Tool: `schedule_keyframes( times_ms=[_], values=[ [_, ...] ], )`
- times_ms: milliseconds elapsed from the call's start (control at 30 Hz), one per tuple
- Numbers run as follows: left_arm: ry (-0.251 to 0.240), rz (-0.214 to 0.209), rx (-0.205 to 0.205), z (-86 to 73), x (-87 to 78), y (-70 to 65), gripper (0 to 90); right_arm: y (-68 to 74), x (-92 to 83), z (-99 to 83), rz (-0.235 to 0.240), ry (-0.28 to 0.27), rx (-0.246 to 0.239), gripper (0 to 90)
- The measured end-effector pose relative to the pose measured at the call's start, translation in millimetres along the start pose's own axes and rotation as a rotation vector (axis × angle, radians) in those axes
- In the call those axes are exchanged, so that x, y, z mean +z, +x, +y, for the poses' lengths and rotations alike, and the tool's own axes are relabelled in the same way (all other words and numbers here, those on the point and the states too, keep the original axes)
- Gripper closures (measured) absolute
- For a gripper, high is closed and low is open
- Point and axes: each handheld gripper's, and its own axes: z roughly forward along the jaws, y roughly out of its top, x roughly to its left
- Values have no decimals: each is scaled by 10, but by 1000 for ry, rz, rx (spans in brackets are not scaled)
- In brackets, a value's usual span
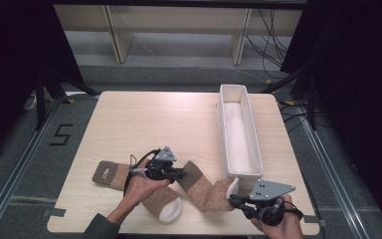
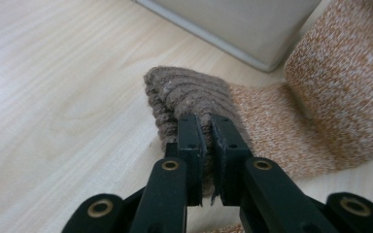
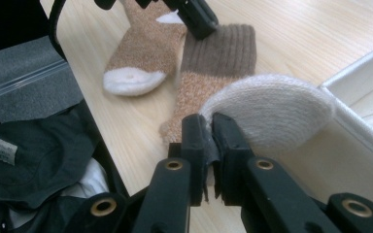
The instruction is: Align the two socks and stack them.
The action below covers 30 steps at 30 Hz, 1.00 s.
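Fingers of the left gripper [image 2: 207,131] pinch the sock's [image 1: 204,188] brown cuff [image 2: 189,94]. Right gripper [image 3: 209,128] pinches its white toe [image 3: 272,109] beside the white tray [image 1: 252,124].

Even overhead light falls on the pale tabletop [image 1: 144,119], which reads bright against near-black surroundings at both sides of the high view. Shadows are soft and short, hugging the tray [image 1: 222,130] wall and the sock [image 1: 199,186]. The high view is slightly soft overall, with no marked glare. In both gripper views the near black tongs [image 2: 207,127] and knit are sharp, while the far wood grain blurs; the left corner of the right gripper view is dark.
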Motion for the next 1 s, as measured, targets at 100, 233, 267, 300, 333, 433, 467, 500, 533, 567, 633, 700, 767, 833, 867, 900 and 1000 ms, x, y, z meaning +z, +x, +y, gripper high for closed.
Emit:
schedule_keyframes(
  times_ms=[100, 233, 267, 300, 333, 433, 467, 500, 533, 567, 633, 700, 767, 833, 867, 900, 1000],
  values=[
    [-21, 23, -2, 10, -107, 58, 832, 25, 8, 24, -2, -1, -5, 846],
    [-53, 70, -27, -4, -332, 167, 832, 79, 50, 78, 0, -5, -35, 849],
    [-66, 79, -35, -7, -373, 181, 833, 86, 62, 90, 0, -9, -37, 849],
    [-73, 84, -38, -11, -437, 213, 833, 89, 72, 99, 2, -8, -44, 850],
    [-80, 91, -40, -14, -500, 246, 832, 91, 77, 115, -7, -12, -55, 850],
    [-97, 131, -54, -27, -692, 369, 833, 111, 129, 195, 4, -12, -71, 851],
    [-109, 141, -68, -34, -738, 400, 834, 121, 155, 235, 13, -6, -79, 851],
    [-100, 154, -64, -40, -785, 428, 834, 130, 191, 279, 20, -9, -90, 851],
    [-112, 166, -78, -50, -841, 469, 834, 135, 216, 315, 22, -7, -100, 852],
    [-112, 176, -79, -62, -893, 511, 835, 142, 270, 377, 30, -8, -115, 852],
    [-113, 193, -89, -86, -980, 588, 835, 147, 357, 478, 32, -8, -140, 852],
    [-123, 215, -112, -128, -1082, 699, 835, 153, 457, 571, 41, -11, -155, 851],
    [-136, 249, -149, -186, -1169, 795, 835, 156, 564, 651, 64, -8, -154, 852],
    [-140, 258, -167, -242, -1230, 860, 835, 157, 660, 720, 72, 9, -138, 851],
    [-146, 267, -180, -272, -1260, 886, 835, 152, 717, 752, 77, 6, -141, 852],
    [-151, 272, -187, -304, -1293, 912, 835, 135, 774, 788, 86, 7, -160, 852],
    [-153, 305, -204, -385, -1388, 976, 835, 149, 913, 866, 93, 11, -153, 852]
  ],
)
